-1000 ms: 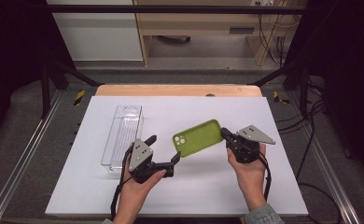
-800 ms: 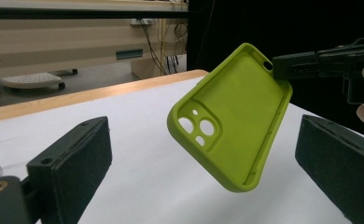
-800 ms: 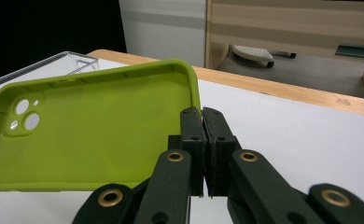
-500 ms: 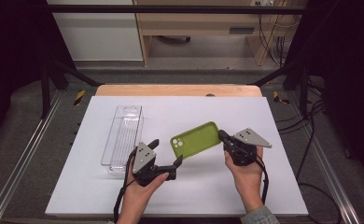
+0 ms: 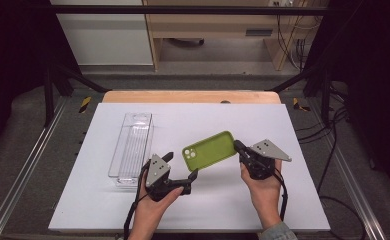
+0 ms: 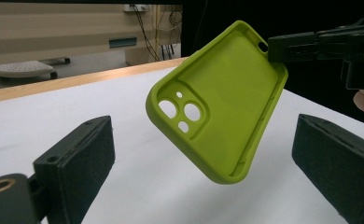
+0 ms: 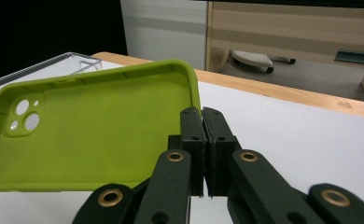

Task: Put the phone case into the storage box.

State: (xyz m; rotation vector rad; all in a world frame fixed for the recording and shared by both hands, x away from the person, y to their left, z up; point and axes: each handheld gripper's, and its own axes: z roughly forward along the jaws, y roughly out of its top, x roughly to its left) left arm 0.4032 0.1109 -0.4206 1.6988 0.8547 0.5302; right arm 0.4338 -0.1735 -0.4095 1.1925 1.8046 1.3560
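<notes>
Right claw [image 5: 239, 148] pinches the lime-green rubbery phone case [image 5: 209, 151] by its edge, holding it tilted above the white tabletop [image 5: 303, 200]; left claw [image 5: 180, 166] gapes wide, empty, just beside the case.

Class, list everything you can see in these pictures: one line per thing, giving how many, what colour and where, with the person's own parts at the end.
Phone case: one, lime green, lifted off the table between the two claws, gripped at its right end, open side visible.
Clear tray: one, see-through plastic, long and narrow, on the left part of the white table top, apart from the case.
Table top: one, white, with a wooden strip along its far edge.
Right claw: one, black with a grey plate, shut on the phone case's edge.
Left claw: one, black with a grey plate, open, its pads either side of the case's camera end without touching it.
Hands: two, the left hand and right hand, coming in from the near edge, each holding a claw.
</notes>
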